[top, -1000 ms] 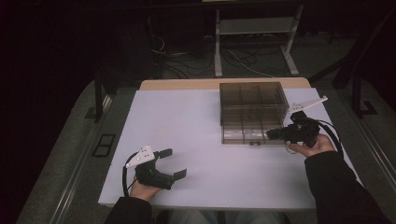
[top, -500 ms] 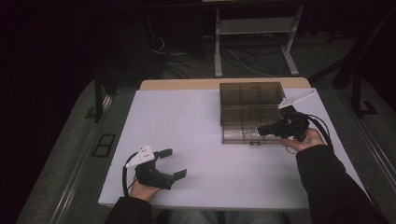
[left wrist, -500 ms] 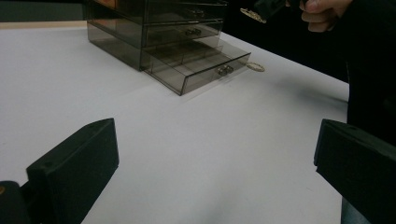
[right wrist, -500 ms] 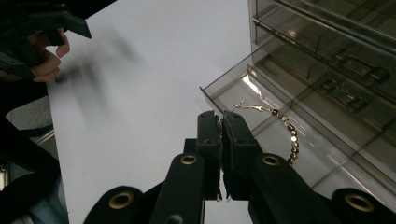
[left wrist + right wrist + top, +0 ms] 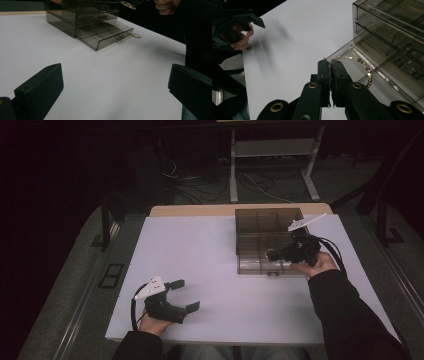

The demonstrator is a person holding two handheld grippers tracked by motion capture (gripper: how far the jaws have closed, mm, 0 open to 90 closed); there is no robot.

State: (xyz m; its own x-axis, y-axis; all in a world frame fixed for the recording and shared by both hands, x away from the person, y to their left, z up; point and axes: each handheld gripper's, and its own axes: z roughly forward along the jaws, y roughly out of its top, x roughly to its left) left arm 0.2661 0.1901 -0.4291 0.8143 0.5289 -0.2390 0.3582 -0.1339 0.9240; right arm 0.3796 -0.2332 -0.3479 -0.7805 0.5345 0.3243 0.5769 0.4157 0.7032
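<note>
Left gripper [image 5: 115,85] jaws wide apart over white table [image 5: 112,72]. Beyond: smoky drawer box [image 5: 82,12], bottom drawer [image 5: 105,32] pulled out; gold ring [image 5: 136,36] beside it.

High view looks down over white table [image 5: 225,265]; both gripper views sit low, close, sharing the smoky clear plastic drawer box [image 5: 85,15].

Place: I read a dim lab or test room | evidence: bare white table [image 5: 220,270]; loose cables [image 5: 200,177] on floor behind table; metal stand [image 5: 272,157] beyond them
</note>
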